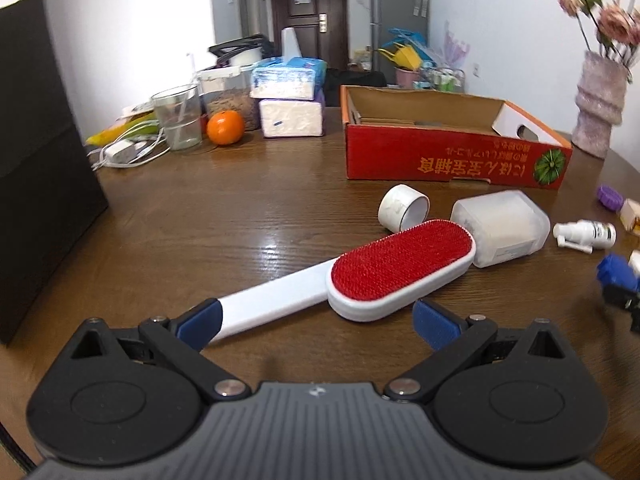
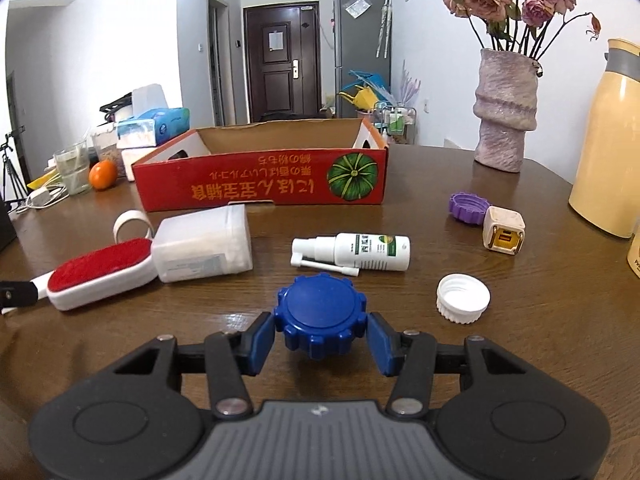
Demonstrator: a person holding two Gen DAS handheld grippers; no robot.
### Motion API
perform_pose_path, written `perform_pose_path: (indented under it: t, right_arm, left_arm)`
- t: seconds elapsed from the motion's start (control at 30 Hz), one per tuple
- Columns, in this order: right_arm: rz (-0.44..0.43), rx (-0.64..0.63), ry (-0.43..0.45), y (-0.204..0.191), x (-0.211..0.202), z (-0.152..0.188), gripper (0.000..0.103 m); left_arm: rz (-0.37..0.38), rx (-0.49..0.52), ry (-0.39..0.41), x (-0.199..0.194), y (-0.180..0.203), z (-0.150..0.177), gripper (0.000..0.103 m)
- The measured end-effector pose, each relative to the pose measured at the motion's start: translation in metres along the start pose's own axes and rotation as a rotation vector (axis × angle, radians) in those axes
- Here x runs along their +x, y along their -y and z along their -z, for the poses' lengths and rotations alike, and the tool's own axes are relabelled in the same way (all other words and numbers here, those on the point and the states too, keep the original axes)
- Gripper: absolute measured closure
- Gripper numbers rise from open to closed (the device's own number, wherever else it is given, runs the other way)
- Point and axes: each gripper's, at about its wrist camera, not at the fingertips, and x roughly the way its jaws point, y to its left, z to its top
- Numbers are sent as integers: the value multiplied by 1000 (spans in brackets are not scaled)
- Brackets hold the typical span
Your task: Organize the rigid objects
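From the left wrist I count one brush, one white ring, one clear tub and one spray bottle on my table. One red box stands far right of centre; its inside looks empty of objects. My left gripper is wide open and holds nothing; the brush handle passes just before its left finger. Far left I see one glass, one orange and two tissue packs.

From the right wrist, my right gripper has its fingers closed on one blue cap, near and central. Beyond it lies the bottle, and to the right one white cap, one purple cap and one cube. One vase stands far right.
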Motion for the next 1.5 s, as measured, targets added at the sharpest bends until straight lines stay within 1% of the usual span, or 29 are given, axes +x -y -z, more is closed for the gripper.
perform_pose_path:
  t: [0.07,0.17,0.23,0.37,0.47,0.57,0.7,0.83,0.87,0.9,0.93,0.97,1.0,1.1,1.17,1.27,1.33,1.37,1.4,1.43,1.47,1.5]
  right_arm:
    - [8,4,3,1,2,-2,53]
    - [21,11,9,4,6,-6,53]
    - [28,16,12,5,8,-8,53]
    - [39,22,18,8,12,-8,53]
    - [48,32,19,11,16,-8,53]
    - [41,43,10,13,20,-7,53]
    - [27,43,12,13,21,-6,53]
    - [20,32,11,11,21,-5,53]
    - [19,31,10,11,21,-5,53]
    - [15,33,11,11,20,-5,53]
    - [12,36,14,12,20,-5,53]
    - [8,38,17,12,19,-5,53]
    - [5,40,20,13,18,-5,59]
    - [-14,45,25,14,16,-4,61]
    - [-20,41,32,14,13,-3,61]
    - [-30,38,33,15,12,-3,62]
    - [-33,43,23,17,13,-3,60]
    - [-31,47,19,17,13,-3,53]
    - [-28,51,16,18,14,-3,42]
    - [-23,53,14,18,15,-3,37]
    - [-18,52,13,18,15,-3,30]
    - [-15,49,13,18,16,-3,28]
  left_arm:
    - [9,53,-4,7,3,-1,0]
    - [36,92,-9,16,5,-4,0]
    - [58,103,-11,22,5,-6,0]
    - [107,131,-40,40,8,-10,0]
    - [136,131,-52,53,10,-14,0]
    - [160,124,-35,59,10,-14,0]
    - [150,120,-33,52,15,-8,0]
    - [104,150,-64,42,36,4,0]
    - [131,138,-99,41,40,8,1]
    - [163,113,-111,39,41,11,1]
    - [178,103,-124,37,43,13,1]
    - [175,101,-118,33,44,15,1]
    - [169,99,-94,28,45,15,1]
    - [144,74,-29,19,37,7,1]
    - [119,59,-14,20,29,0,1]
    - [97,73,-7,26,18,-7,1]
    - [106,95,0,31,12,-10,0]
    - [113,109,4,34,10,-11,0]
    - [127,127,7,38,8,-11,0]
    - [139,145,5,42,6,-12,0]
    - [139,153,0,46,4,-13,0]
    - [145,160,-2,51,2,-14,0]
